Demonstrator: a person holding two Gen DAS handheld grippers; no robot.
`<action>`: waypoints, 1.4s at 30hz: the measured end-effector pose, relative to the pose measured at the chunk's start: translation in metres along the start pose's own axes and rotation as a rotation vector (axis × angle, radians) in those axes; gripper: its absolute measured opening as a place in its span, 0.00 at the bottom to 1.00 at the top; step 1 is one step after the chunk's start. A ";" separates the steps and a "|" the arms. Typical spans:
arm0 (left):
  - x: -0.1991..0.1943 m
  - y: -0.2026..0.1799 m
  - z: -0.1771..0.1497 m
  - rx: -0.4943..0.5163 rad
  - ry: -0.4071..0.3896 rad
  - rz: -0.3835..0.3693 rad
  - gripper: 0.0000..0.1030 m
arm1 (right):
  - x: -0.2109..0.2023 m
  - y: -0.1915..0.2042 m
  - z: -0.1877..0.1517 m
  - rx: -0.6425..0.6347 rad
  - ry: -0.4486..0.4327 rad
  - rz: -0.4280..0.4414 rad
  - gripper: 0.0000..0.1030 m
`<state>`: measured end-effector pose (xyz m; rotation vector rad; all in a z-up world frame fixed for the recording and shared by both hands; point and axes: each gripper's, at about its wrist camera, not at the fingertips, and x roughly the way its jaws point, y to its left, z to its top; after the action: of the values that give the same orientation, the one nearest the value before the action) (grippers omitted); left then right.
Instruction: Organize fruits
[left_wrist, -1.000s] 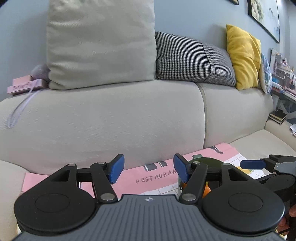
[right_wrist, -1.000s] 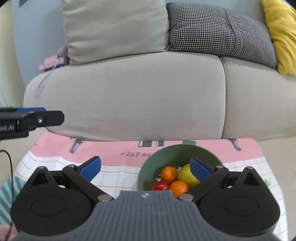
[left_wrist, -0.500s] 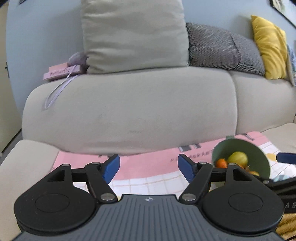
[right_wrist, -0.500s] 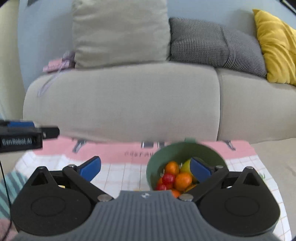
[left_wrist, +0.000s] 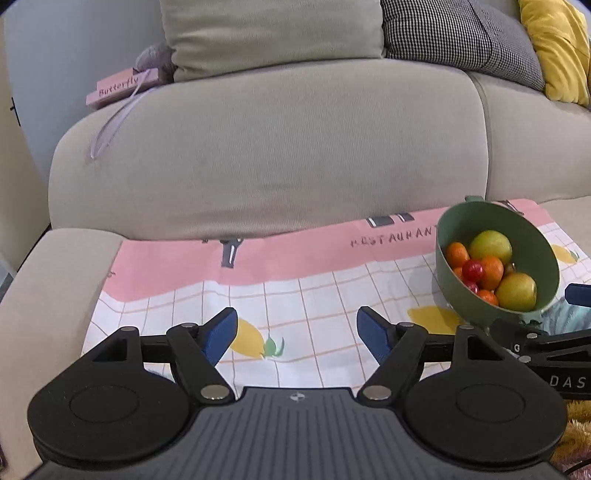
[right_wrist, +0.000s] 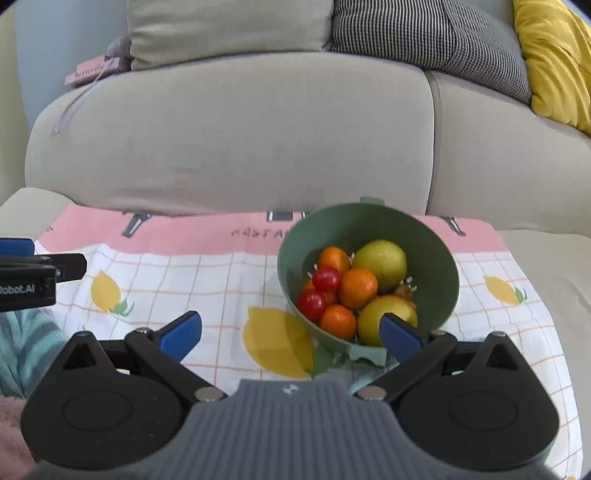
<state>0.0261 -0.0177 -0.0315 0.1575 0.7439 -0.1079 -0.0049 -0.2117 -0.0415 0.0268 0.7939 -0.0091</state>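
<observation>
- Left claw (left_wrist: 297, 334): held level and low over the sofa seat, aimed at the backrest; blue fingers (left_wrist: 221, 334) spread wide apart, nothing between them. Its side is also seen at the left edge of the right wrist view (right_wrist: 22, 247).
- Right claw (right_wrist: 290, 332): held level over the near edge of the cloth, aimed at the backrest; fingers apart and empty, the right pad (right_wrist: 400, 336) seen in front of the bowl's near rim; contact cannot be told.
- Bowl (right_wrist: 436, 258): green, tilted with its opening toward the cameras, set on the cloth toward the right end, just before the backrest.
- Fruits, all inside the bowl: two yellow-green round fruits (right_wrist: 380, 260), three or more small oranges (right_wrist: 358, 288), two red cherry-like fruits (right_wrist: 325, 278); packed touching one another.
- Cloth (left_wrist: 295, 288): pink band lettered "RESTAURANT" along the far edge, white grid with lemon print nearer; spread over the sofa seat.
- Sofa (left_wrist: 277, 147): beige, carrying the cloth.
- Cushions on the backrest: beige (left_wrist: 273, 33), houndstooth (left_wrist: 461, 37), yellow (left_wrist: 557, 48).
- Pink box (left_wrist: 118, 86): lettered "Butterfly", with a lilac ribbon, at the left end of the backrest top.
</observation>
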 end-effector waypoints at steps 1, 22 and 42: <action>0.001 0.000 0.000 -0.001 0.006 -0.001 0.84 | 0.001 0.000 0.000 0.002 0.006 0.000 0.96; -0.001 0.003 -0.002 -0.019 0.014 -0.007 0.84 | -0.010 0.018 -0.001 -0.098 -0.027 0.044 0.96; -0.003 0.002 -0.003 -0.021 0.020 -0.013 0.84 | -0.010 0.014 -0.002 -0.083 -0.023 0.050 0.96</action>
<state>0.0223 -0.0154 -0.0313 0.1344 0.7659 -0.1107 -0.0130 -0.1972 -0.0355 -0.0319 0.7698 0.0702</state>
